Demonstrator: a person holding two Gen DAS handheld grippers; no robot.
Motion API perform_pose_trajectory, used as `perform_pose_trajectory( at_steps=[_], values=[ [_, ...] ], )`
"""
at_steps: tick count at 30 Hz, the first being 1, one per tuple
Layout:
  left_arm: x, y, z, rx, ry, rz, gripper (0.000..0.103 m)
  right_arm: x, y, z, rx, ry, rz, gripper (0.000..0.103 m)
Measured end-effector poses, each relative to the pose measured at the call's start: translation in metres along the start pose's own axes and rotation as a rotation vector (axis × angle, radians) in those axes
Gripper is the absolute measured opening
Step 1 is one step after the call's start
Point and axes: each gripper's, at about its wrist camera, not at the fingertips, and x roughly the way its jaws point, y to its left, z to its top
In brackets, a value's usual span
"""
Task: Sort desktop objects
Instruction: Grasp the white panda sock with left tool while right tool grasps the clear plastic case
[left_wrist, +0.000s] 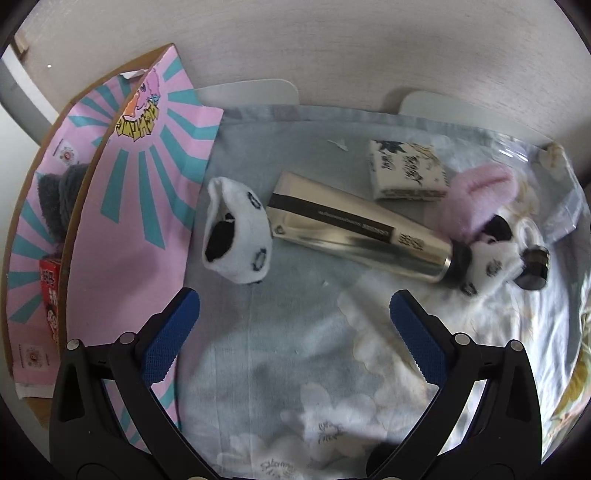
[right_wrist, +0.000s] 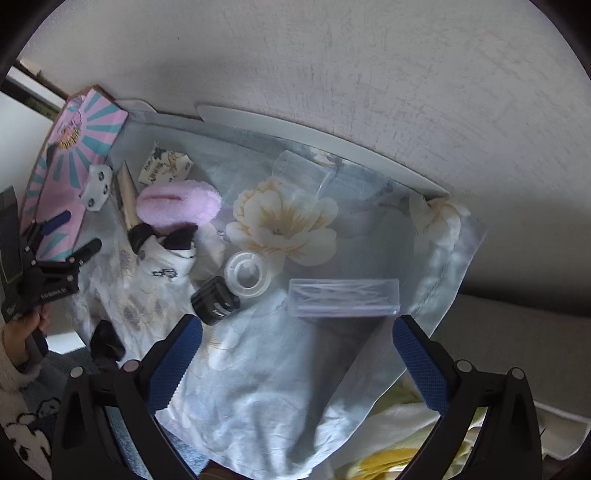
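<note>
I'm working over a floral cloth (left_wrist: 280, 354) spread below a pale wall. A pink box (left_wrist: 147, 206) stands open at the left. The silver tube (left_wrist: 354, 229) lies ahead of my left gripper (left_wrist: 295, 314), its long axis running from upper left down to the right, across the jaws. The rolled white sock (left_wrist: 236, 229) sits nearer, just left of centre. Both left and right gripper (right_wrist: 295, 339) gape wide, empty.
</note>
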Motion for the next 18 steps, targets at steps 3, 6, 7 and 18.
perform_pose_trajectory(
  at_steps=[3, 6, 7, 18],
  values=[
    [0.007, 0.004, 0.004, -0.015, -0.007, 0.024, 0.103, 0.013, -0.005, 0.005, -0.014, 0.022, -0.004, 0.103],
    [0.015, 0.006, 0.008, -0.020, 0.000, 0.027, 0.100, 0.022, -0.009, 0.008, -0.011, 0.036, 0.007, 0.103],
    [0.018, 0.006, 0.010, -0.019, 0.002, 0.026, 0.099, 0.025, -0.011, 0.009, -0.013, 0.042, 0.006, 0.103],
    [0.034, 0.016, 0.019, -0.013, 0.023, -0.019, 0.079, 0.053, -0.027, 0.008, -0.005, 0.100, 0.011, 0.089]
  ],
)
